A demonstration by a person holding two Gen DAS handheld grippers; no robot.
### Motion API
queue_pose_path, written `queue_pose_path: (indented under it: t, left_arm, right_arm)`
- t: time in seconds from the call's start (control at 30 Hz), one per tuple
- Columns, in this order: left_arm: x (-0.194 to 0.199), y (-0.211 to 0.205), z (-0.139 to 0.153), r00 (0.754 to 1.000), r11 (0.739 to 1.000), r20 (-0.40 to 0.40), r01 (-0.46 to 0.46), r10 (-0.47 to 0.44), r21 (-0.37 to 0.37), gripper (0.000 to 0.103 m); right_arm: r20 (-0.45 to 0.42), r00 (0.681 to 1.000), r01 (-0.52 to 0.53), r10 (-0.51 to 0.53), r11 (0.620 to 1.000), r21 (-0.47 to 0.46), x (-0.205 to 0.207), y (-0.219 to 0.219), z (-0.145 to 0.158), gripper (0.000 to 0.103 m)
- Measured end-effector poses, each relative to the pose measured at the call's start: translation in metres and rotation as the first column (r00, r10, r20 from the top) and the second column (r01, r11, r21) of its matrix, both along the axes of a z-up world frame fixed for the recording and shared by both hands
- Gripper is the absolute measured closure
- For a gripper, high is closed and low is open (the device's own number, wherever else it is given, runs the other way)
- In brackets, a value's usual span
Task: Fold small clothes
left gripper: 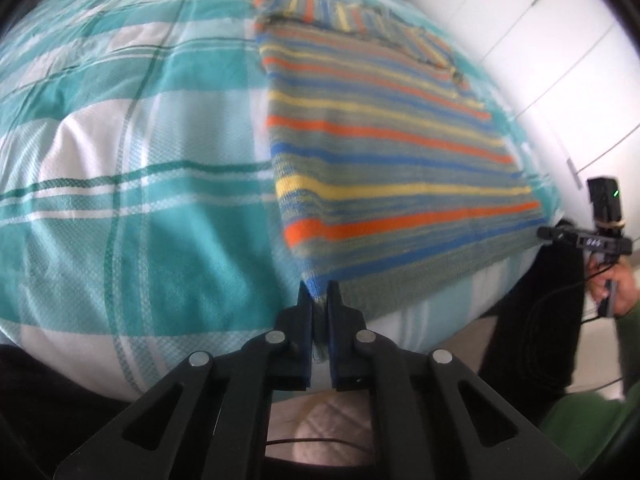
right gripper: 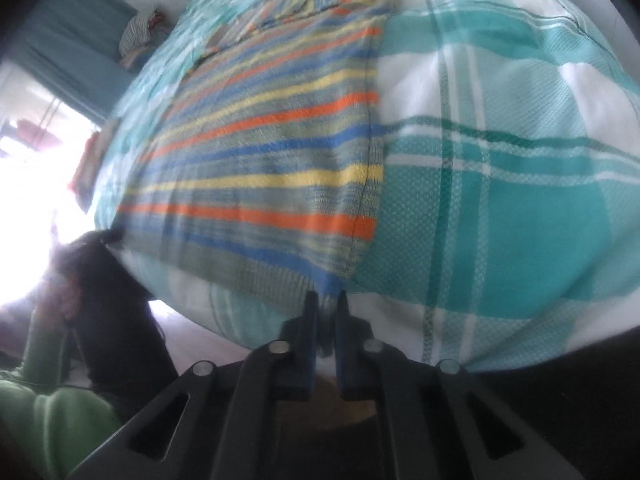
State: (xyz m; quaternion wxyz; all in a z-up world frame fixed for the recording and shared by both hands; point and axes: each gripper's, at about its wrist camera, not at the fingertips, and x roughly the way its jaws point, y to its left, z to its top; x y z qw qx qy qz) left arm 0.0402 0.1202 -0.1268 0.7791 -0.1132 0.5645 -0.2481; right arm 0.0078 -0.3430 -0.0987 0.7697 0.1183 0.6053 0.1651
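A striped knit sweater (left gripper: 384, 148), with orange, yellow, blue and grey bands, lies spread flat on a bed. Its sleeves are folded across its far end. My left gripper (left gripper: 319, 294) is shut on the sweater's near left hem corner. My right gripper (right gripper: 327, 302) is shut on the near right hem corner of the same sweater (right gripper: 272, 160). The hem hangs slightly over the bed's near edge. The right gripper also shows in the left wrist view (left gripper: 600, 236), held in a hand at the far right.
The bed has a teal and white plaid cover (left gripper: 120, 160). White cupboard doors (left gripper: 540, 40) stand beyond the bed. A bundle of clothes (right gripper: 138, 36) lies at the bed's far corner, by a bright window (right gripper: 28, 184). The person's green sleeve (right gripper: 48, 420) is low left.
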Motion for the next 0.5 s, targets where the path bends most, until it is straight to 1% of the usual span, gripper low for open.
queue_pose_path:
  t: [0.1,0.2,0.33,0.43,0.5]
  left_arm:
    - [0.015,0.014,0.014,0.999,0.991,0.014,-0.049,0.051,-0.125,0.099]
    - [0.043,0.029,0.027,0.991,0.968,0.063,-0.104,0.121,-0.228,0.099]
    - [0.102,0.032,0.040,0.969,0.946,0.139,-0.158,0.203,-0.282,0.099]
    - [0.164,0.025,0.047,0.956,0.933,0.159,-0.188,0.246,-0.307,0.099]
    - [0.196,0.029,0.051,0.949,0.925,0.166,-0.205,0.268,-0.320,0.099]
  right_arm:
    - [0.047,0.998,0.045,-0.049,0.994,0.095,0.010,-0.006,0.017,0.096]
    - [0.114,0.986,0.096,-0.120,0.976,0.194,0.032,-0.019,0.029,0.096]
    - [0.190,0.955,0.171,-0.228,0.946,0.274,0.085,-0.032,0.034,0.096]
    - [0.230,0.928,0.213,-0.292,0.925,0.315,0.134,-0.042,0.040,0.096]
    - [0.252,0.911,0.237,-0.328,0.913,0.331,0.169,-0.045,0.046,0.096]
